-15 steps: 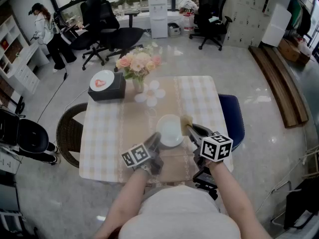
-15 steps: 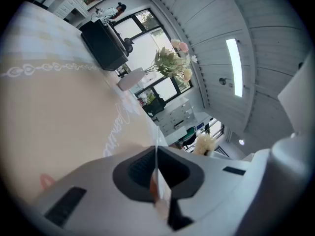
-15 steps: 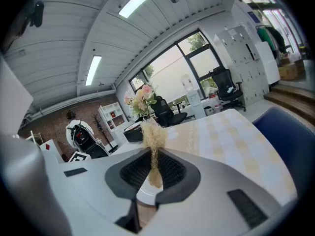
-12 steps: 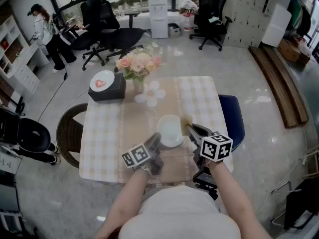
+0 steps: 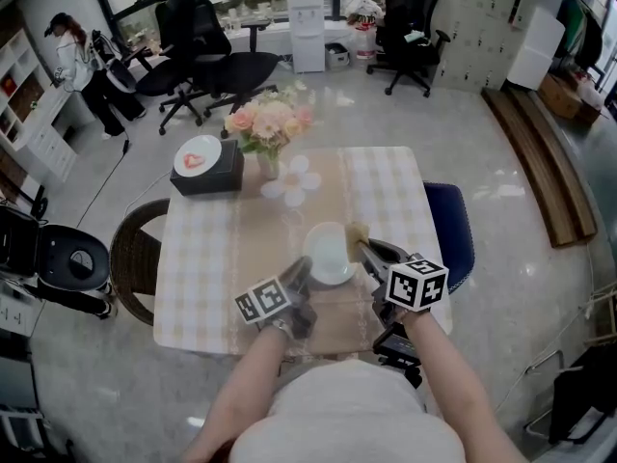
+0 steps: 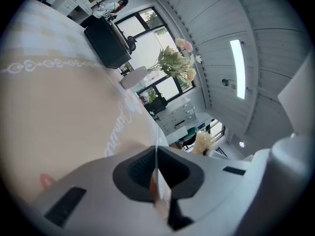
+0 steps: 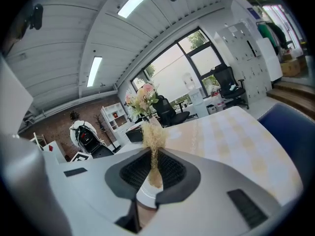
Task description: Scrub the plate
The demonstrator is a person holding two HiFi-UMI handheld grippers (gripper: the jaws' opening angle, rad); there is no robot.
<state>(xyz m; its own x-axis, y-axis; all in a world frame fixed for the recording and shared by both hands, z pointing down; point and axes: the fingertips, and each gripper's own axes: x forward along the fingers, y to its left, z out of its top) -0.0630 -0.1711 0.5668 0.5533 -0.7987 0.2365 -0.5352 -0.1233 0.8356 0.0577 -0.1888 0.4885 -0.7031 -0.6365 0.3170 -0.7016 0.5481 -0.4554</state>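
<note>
Head view: left hand-held gripper (image 5: 302, 267) pinches plate (image 5: 327, 249) rim; right hand-held gripper (image 5: 369, 250) clamps scrubber (image 5: 359, 233).

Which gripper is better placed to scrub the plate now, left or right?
Right, probably. The right gripper is shut on the scrubber, beside the plate's rim. The left gripper is shut on the plate's near edge, so it should hold it steady.

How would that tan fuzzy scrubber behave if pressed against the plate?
The scrubber looks fibrous and frayed at its tip, so it probably bends and squashes easily. Pinched thin by the right gripper, it likely weighs little.
</note>
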